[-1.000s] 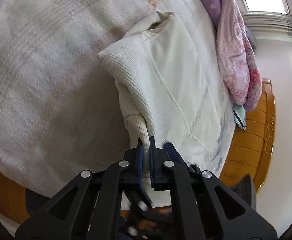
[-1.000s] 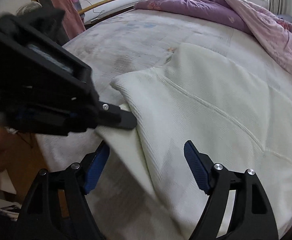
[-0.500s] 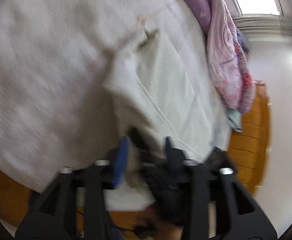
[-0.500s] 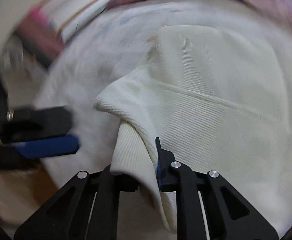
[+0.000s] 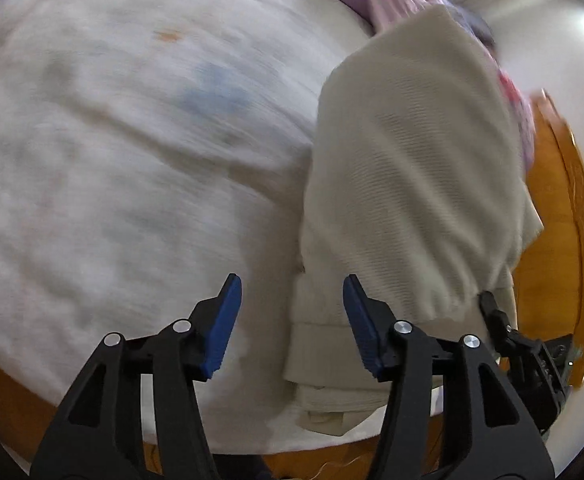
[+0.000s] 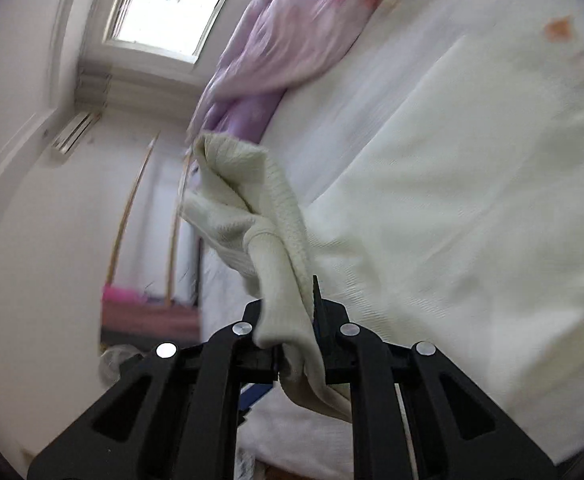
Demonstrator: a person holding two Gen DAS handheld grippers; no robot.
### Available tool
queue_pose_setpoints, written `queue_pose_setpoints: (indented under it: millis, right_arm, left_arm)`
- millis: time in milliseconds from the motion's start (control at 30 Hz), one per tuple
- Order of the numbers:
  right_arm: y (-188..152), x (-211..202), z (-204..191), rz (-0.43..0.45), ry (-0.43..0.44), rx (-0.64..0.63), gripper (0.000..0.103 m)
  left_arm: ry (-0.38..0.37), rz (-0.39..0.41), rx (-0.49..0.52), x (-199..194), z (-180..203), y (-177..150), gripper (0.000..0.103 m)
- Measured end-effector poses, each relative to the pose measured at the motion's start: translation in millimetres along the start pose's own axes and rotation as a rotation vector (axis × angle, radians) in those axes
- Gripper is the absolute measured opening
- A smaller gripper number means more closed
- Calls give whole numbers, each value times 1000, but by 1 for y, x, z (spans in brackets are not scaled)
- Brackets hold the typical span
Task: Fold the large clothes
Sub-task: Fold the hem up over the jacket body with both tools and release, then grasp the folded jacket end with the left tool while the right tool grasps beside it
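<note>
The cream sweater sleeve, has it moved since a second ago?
Yes. The sleeve has passed from the left claw, now open, to the right claw, which lifts it off the bed sheet.

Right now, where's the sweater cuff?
In the right wrist view the ribbed cuff is pinched in the right gripper's closed jaws, lifted off the bed. The cream sweater spreads right of it; the purple quilt lies beyond.

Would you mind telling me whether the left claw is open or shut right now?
Open. The left claw has its blue pads spread apart with nothing between them, beside the cream sweater on the bed.
</note>
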State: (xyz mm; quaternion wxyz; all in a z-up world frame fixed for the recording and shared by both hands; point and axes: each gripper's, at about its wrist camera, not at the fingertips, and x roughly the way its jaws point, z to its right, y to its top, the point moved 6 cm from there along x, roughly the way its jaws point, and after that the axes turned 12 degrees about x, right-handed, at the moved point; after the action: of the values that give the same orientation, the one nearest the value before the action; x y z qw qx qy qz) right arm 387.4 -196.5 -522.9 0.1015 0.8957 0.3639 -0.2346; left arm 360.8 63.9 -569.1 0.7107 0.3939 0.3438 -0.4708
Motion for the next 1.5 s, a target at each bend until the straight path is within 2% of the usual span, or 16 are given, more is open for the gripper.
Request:
queue_pose_setpoints:
  millis: [100,200,333,400,533,567,633,733,800,867,1033,1167,1233,1333,1400,1500]
  right_arm:
    - [21,-44,37,76,-57,62,10]
    - [29,-74,91,130,-174,124,10]
    - [26,-82,152,107,-267,222,11]
    - [22,-76,157,111,-294,220,13]
    - [31,-74,156,101,-397,203,38]
    - [32,-76,155,104,-411,202,52]
    - [41,-81,154,124,-436,187,65]
    - [46,-75,175,20,-327,269,67]
    - [46,-65,186,-52,-305,305,71]
    - [50,-56,192,-89,-257,314,81]
    - [62,-37,188,-185,-155,308,83]
    - [72,-16,178,-225,-111,322,83]
    - [75,1,169,-253,-94,312,83]
    - [80,15,170,-237,-97,307,86]
    - [78,11,169,-248,-88,309,83]
    - [73,11,166,-285,-76,307,58]
  left_arm:
    - [0,-45,56,27,31,-8,63]
    - [16,-88,103,52,46,-21,72]
    - [49,-167,108,86,50,-34,75]
    - [68,-195,108,97,48,-38,75]
    - [98,-198,105,110,42,-40,79]
    - [95,-193,102,111,41,-40,80]
    - [97,-186,98,114,40,-39,82]
    - [88,-196,96,126,41,-38,82]
    - [71,-194,98,130,46,-36,82]
    - [81,-198,118,132,49,-39,82]
    - [66,-217,76,149,49,-37,88]
    - [17,-228,64,151,50,-39,88]
    - [-71,-276,76,157,61,-45,88]
    - [-42,-272,94,167,67,-48,88]
    - [-43,-269,65,170,68,-45,88]
    - [-52,-281,64,165,72,-42,75]
